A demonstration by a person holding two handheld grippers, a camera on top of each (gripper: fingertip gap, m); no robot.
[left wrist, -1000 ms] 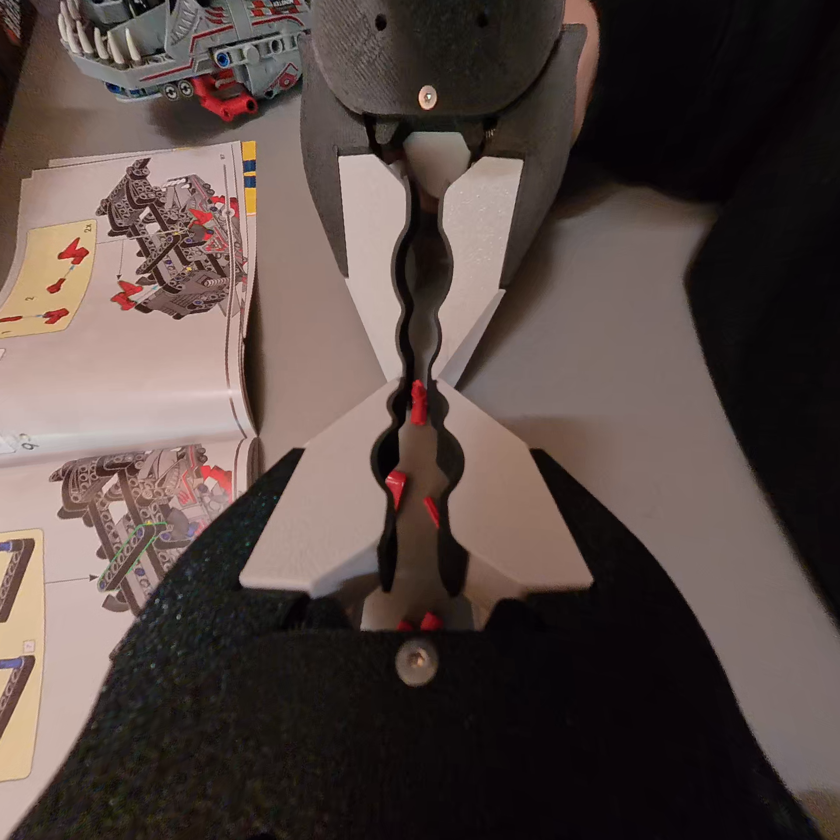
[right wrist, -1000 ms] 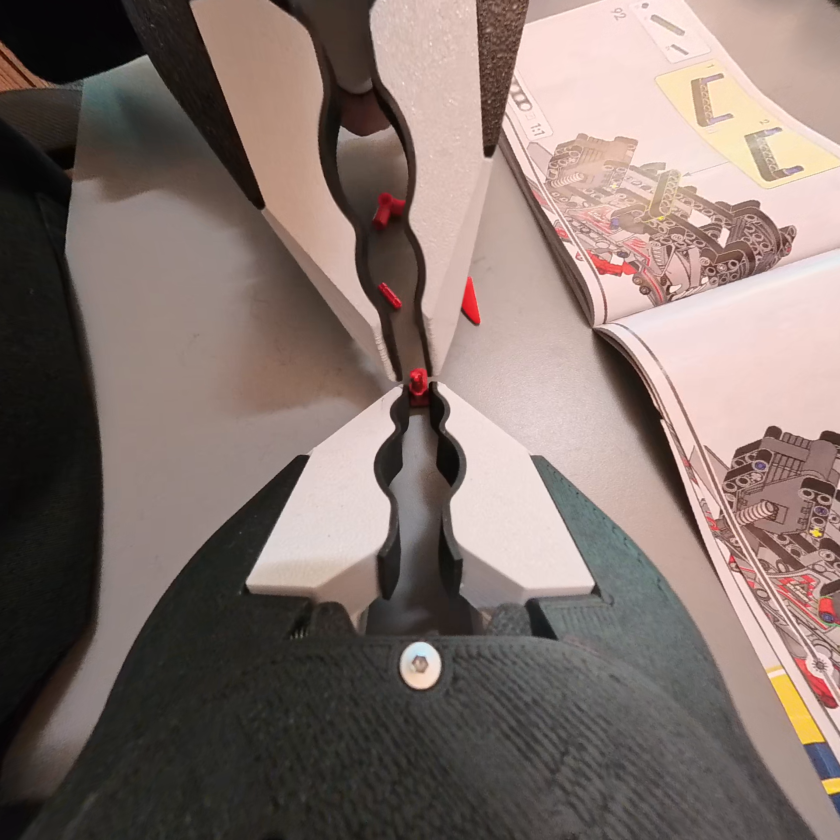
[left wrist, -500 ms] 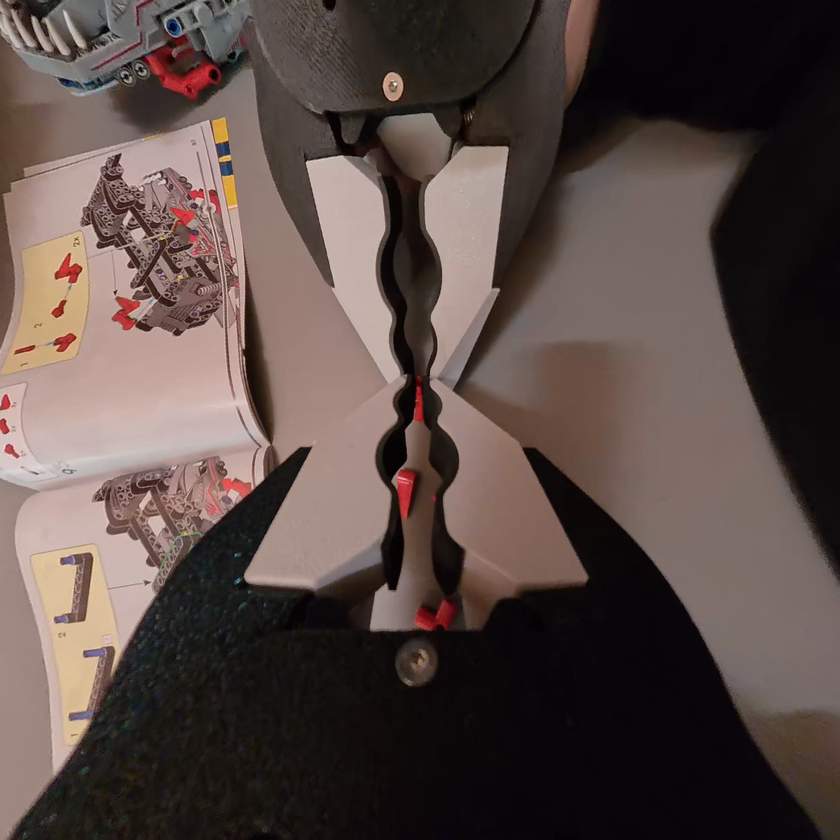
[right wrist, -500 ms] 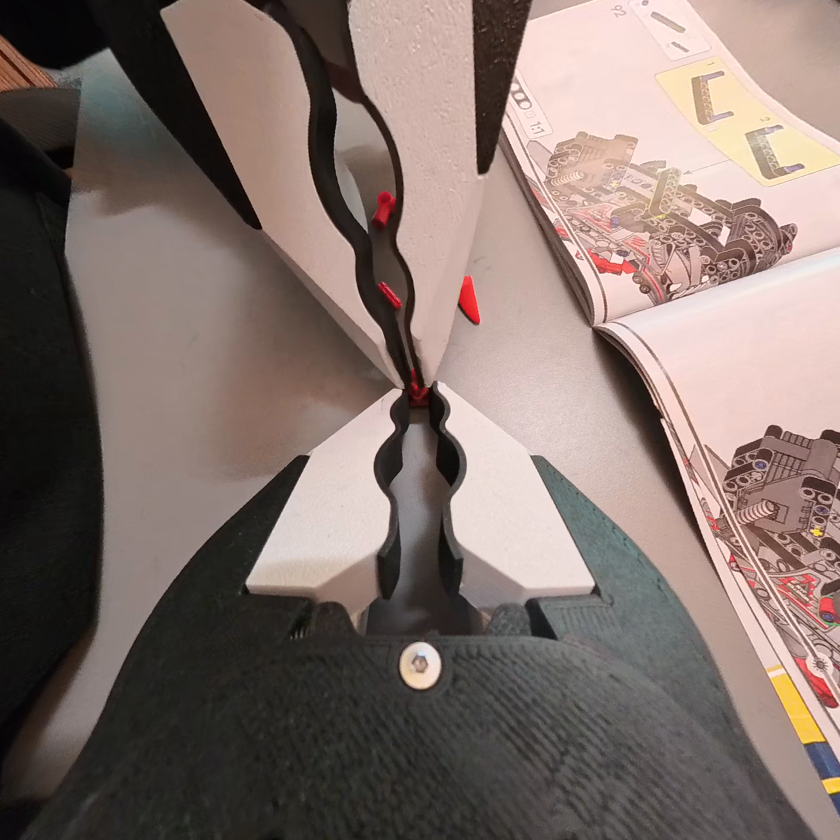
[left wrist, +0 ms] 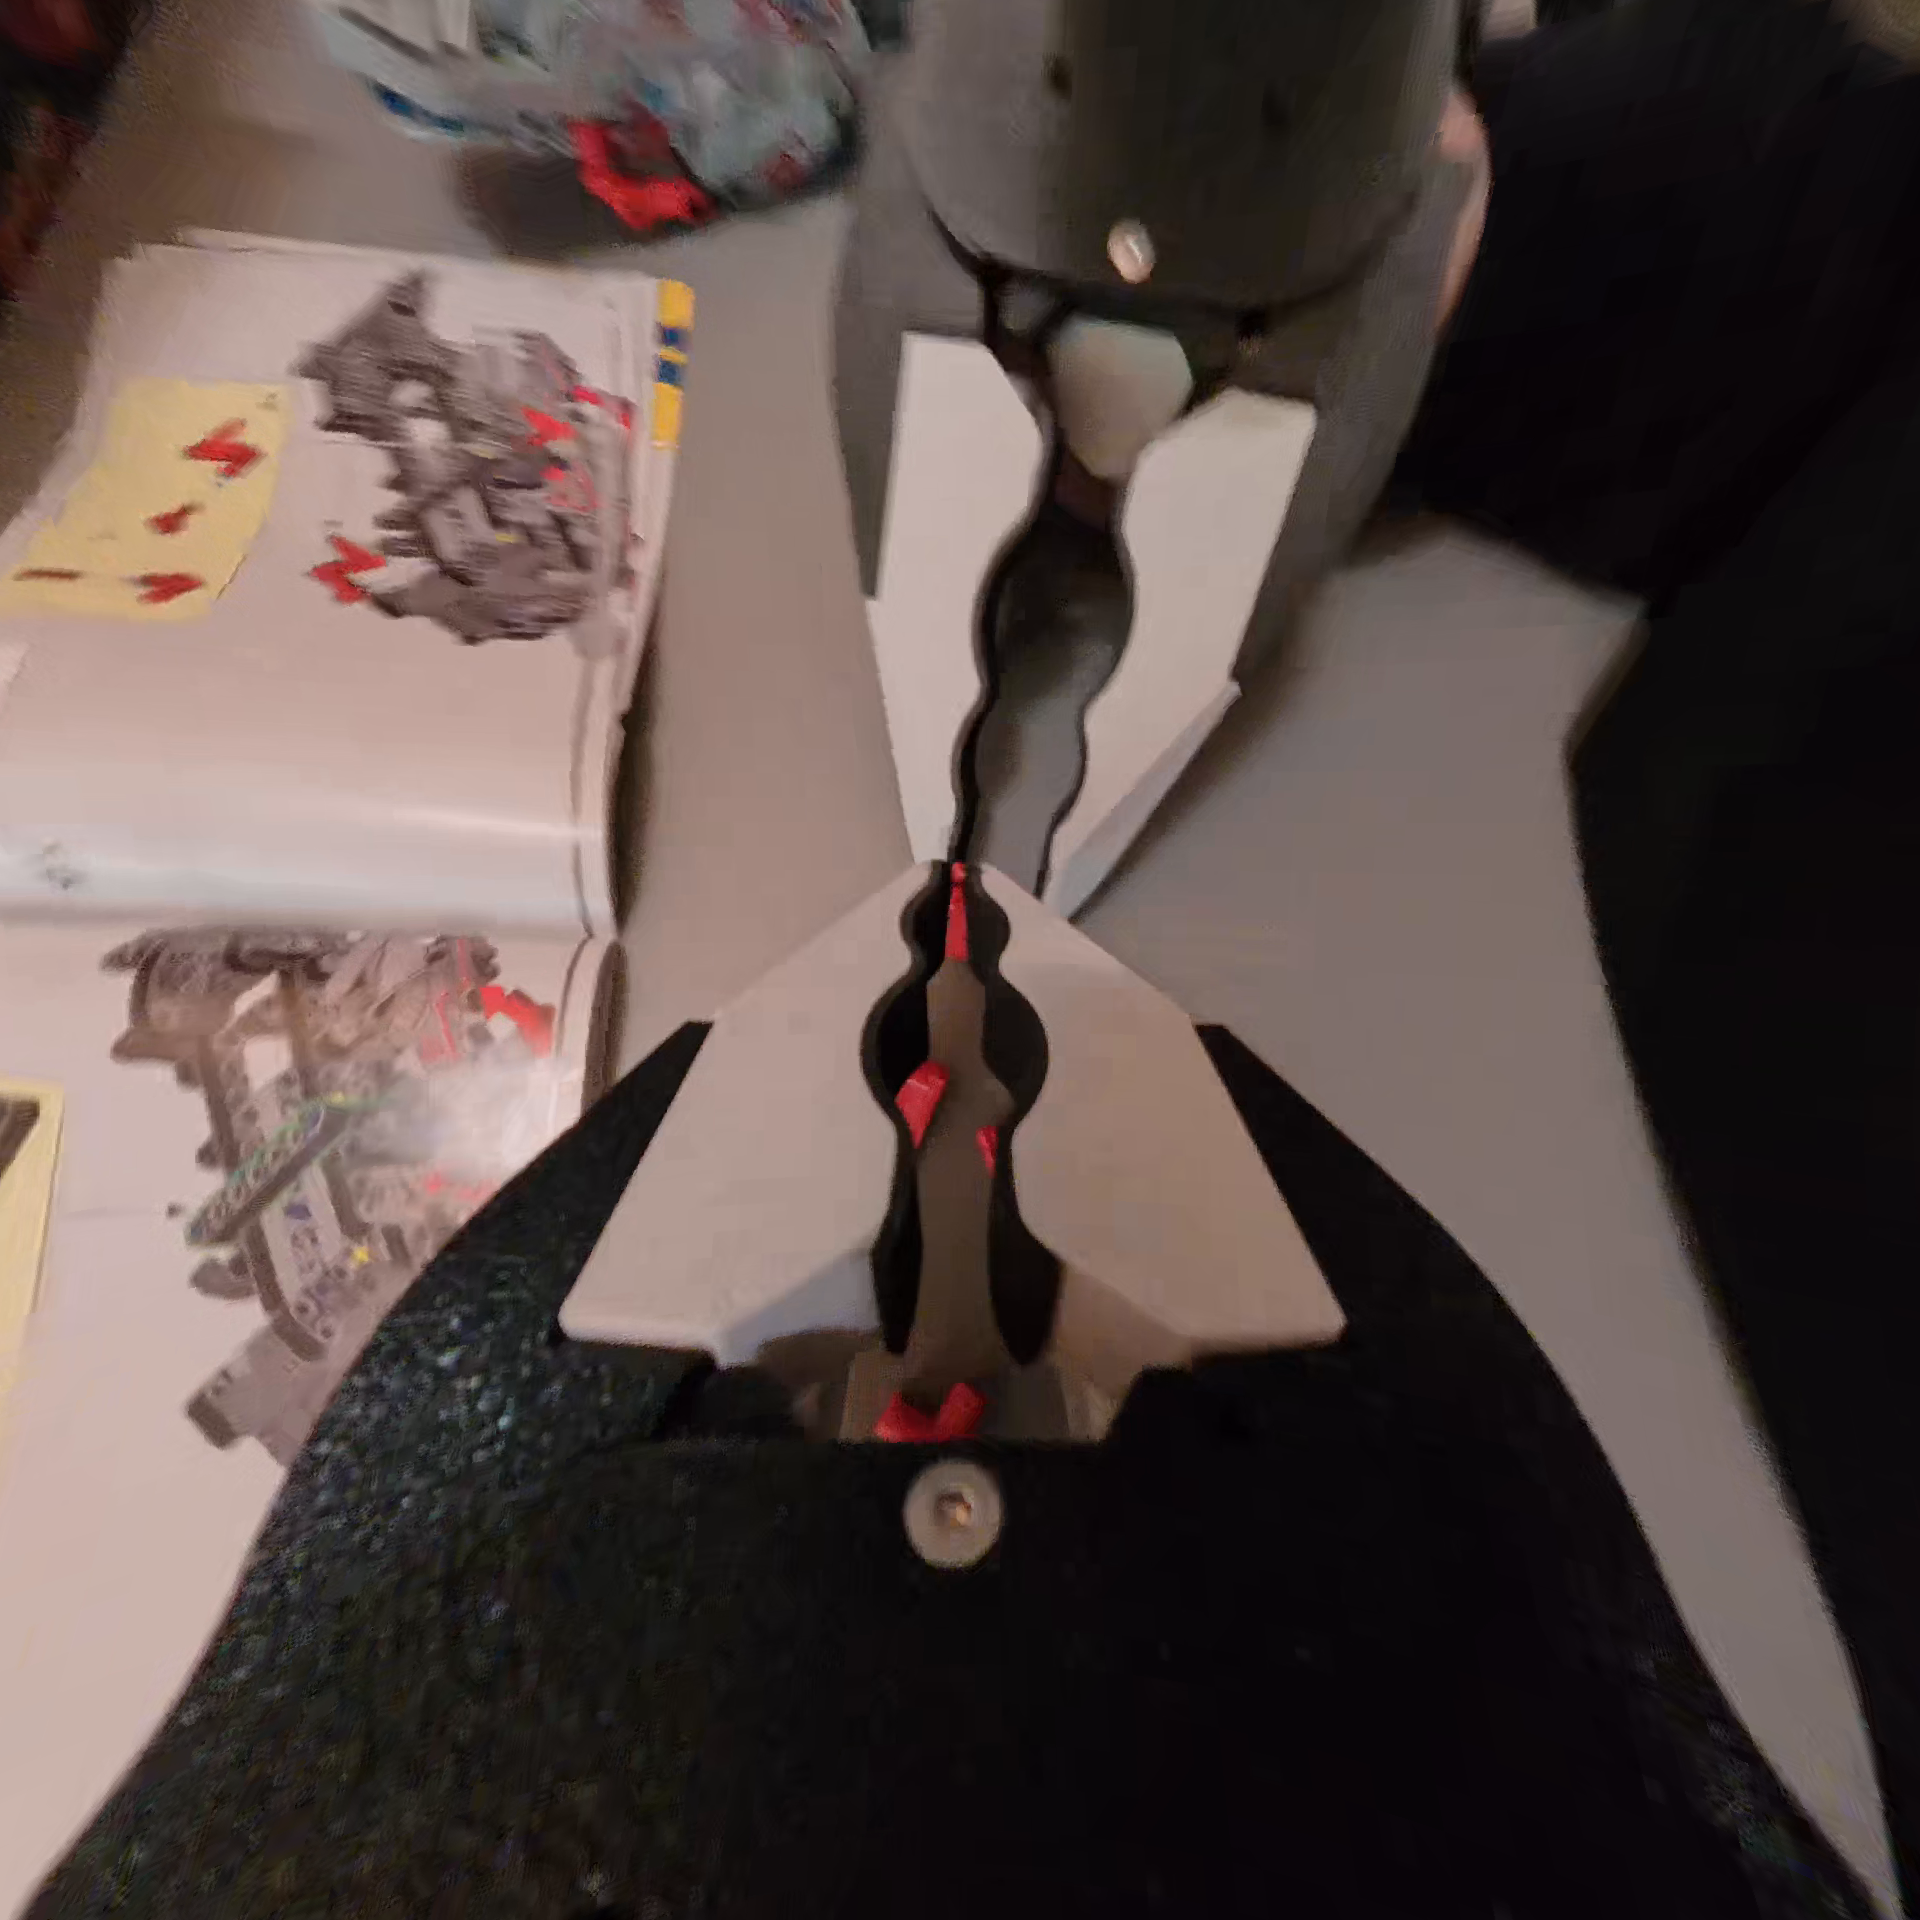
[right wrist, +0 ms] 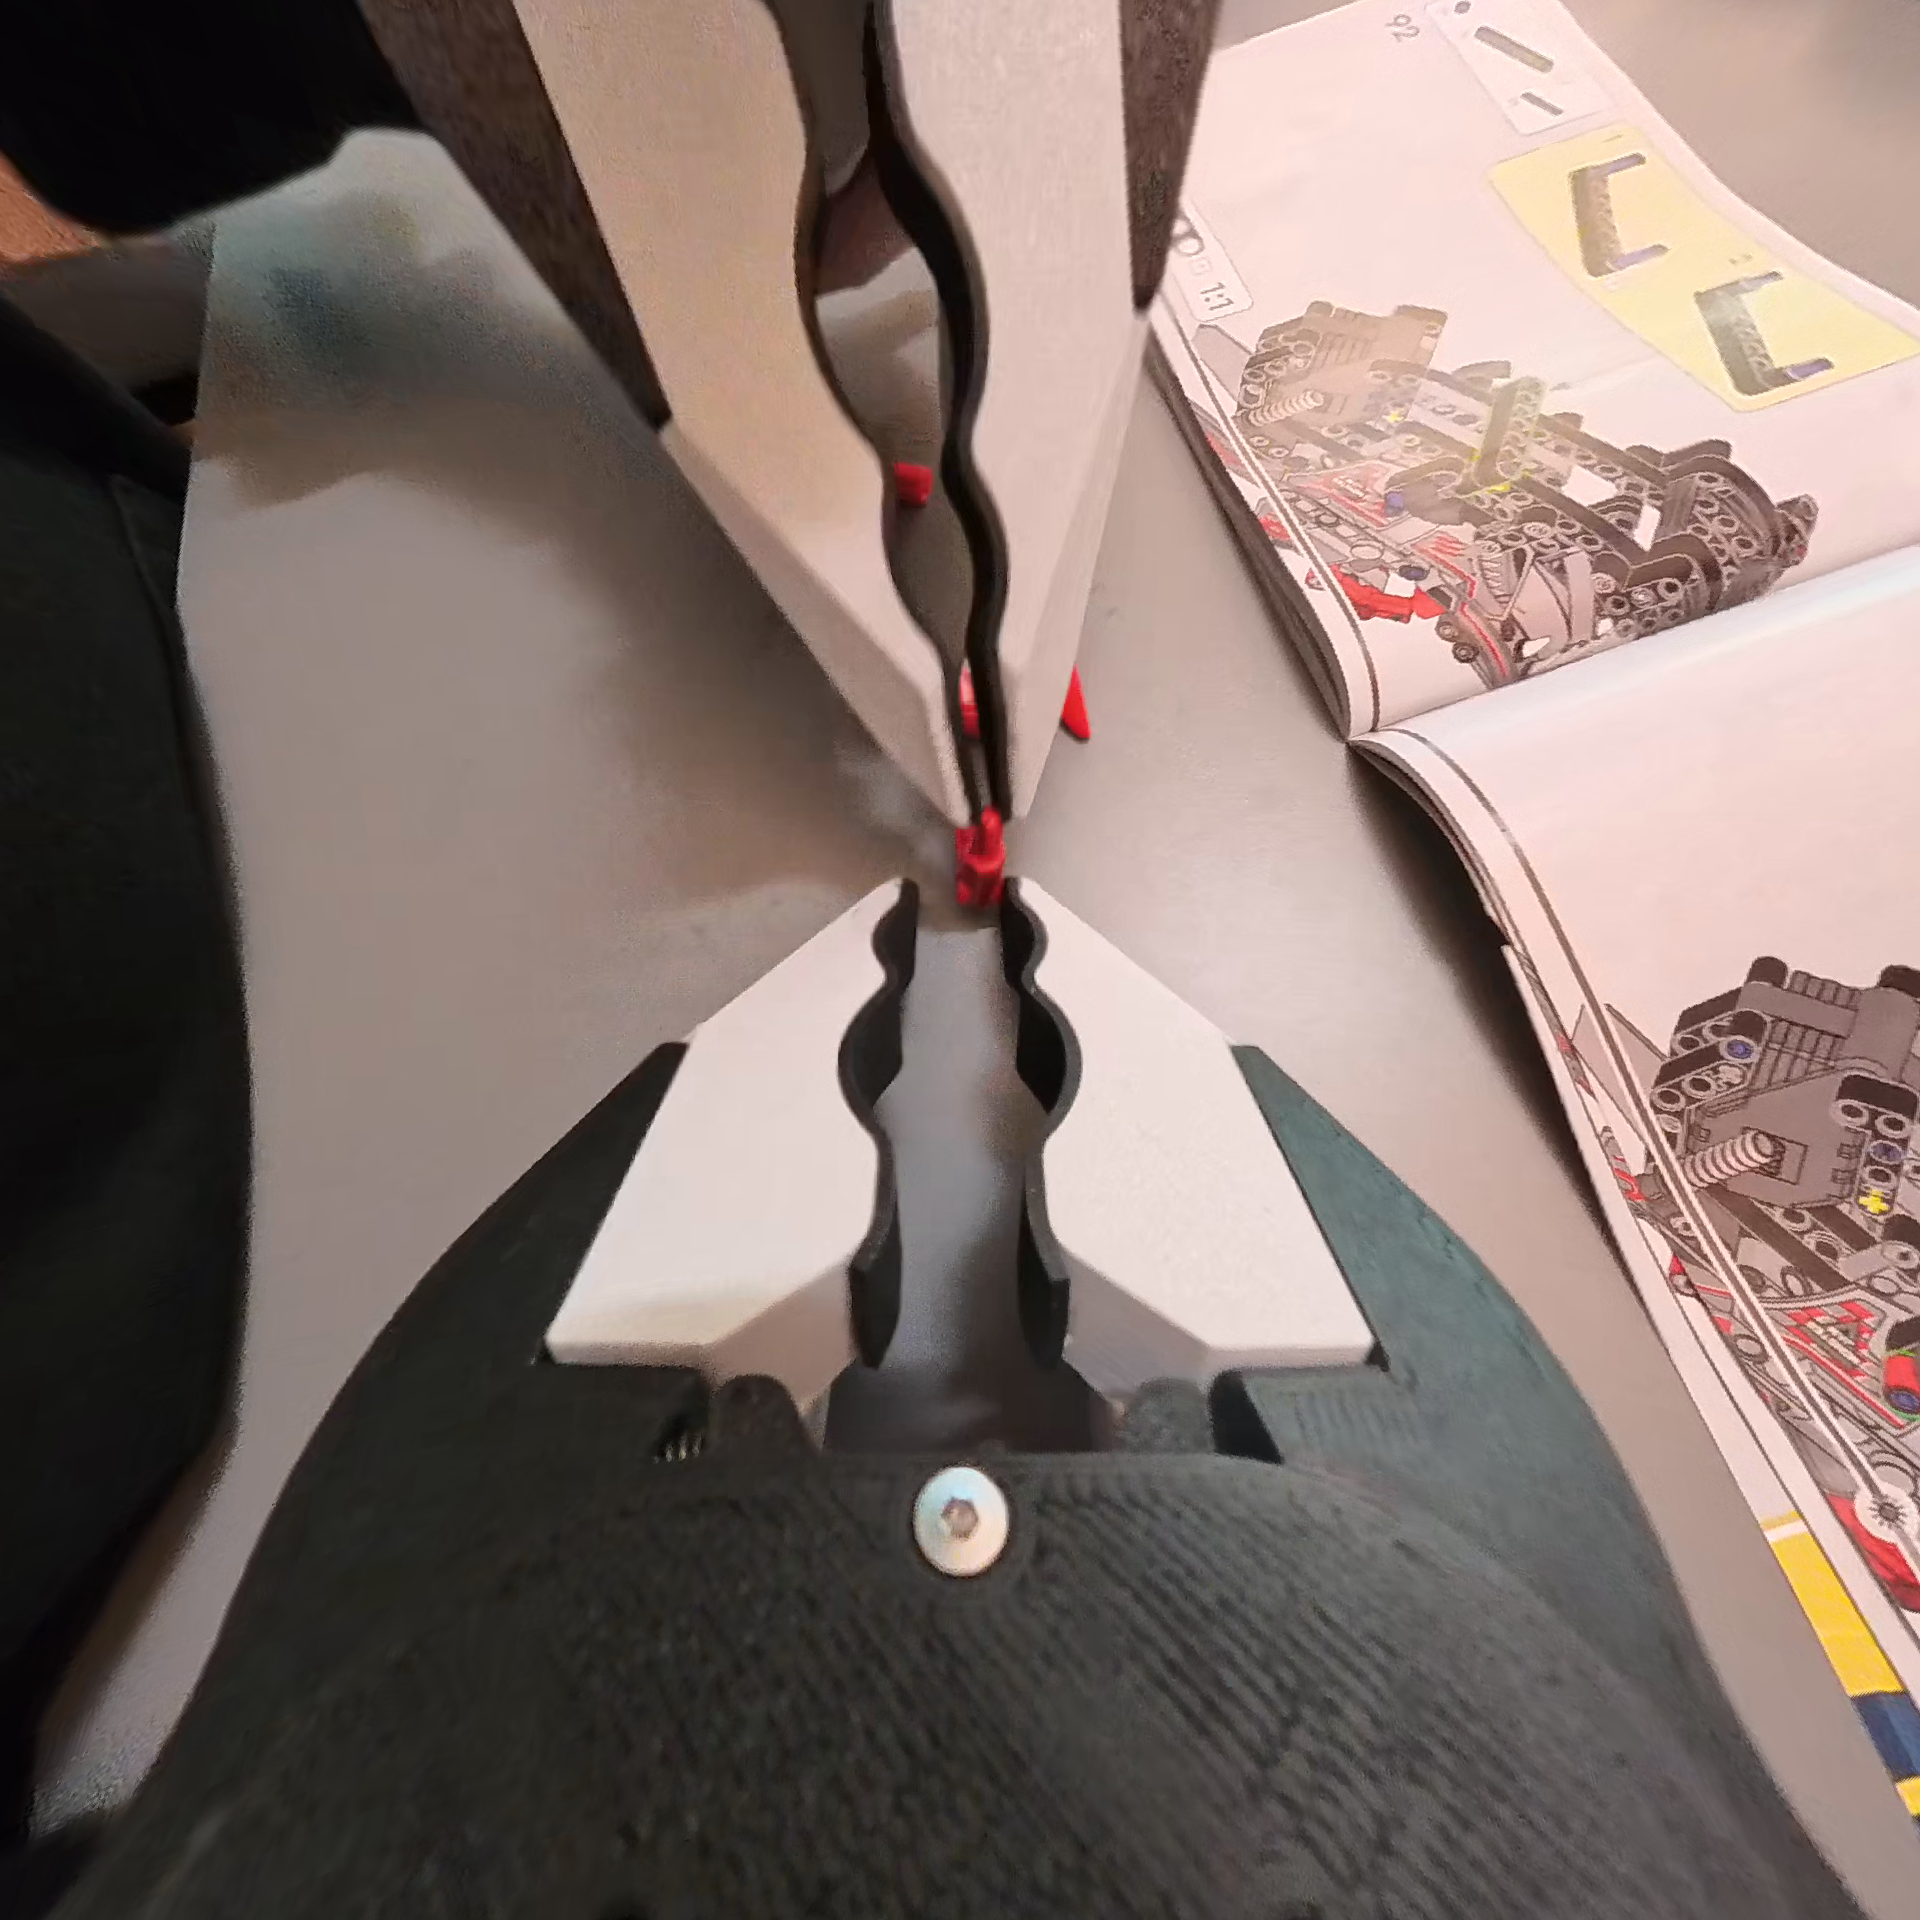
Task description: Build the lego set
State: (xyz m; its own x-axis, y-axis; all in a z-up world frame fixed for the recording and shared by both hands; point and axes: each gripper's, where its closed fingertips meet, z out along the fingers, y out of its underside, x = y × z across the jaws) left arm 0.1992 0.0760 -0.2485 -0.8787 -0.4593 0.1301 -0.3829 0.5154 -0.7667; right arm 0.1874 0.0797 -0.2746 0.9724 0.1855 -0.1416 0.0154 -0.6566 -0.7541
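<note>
My left fingers (left wrist: pixel 954 883) pinch a small red piece (left wrist: pixel 955 923) at their tips. My right fingers (right wrist: pixel 961 891), slightly parted, meet its other end tip to tip above the grey worktop (right wrist: pixel 499 675). Loose red pieces (left wrist: pixel 921 1103) lie below; the instruction booklet (right wrist: pixel 1621 665) lies open alongside.

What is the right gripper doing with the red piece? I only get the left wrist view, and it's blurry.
Observer: The right gripper is open. Its fingertips stand apart, and the red piece sits just beyond them.
Operator: So only my left one has it?
Observer: It looks so. The left gripper pinches the piece's upper end, and its blocky lower end sticks out free towards the right gripper.
</note>
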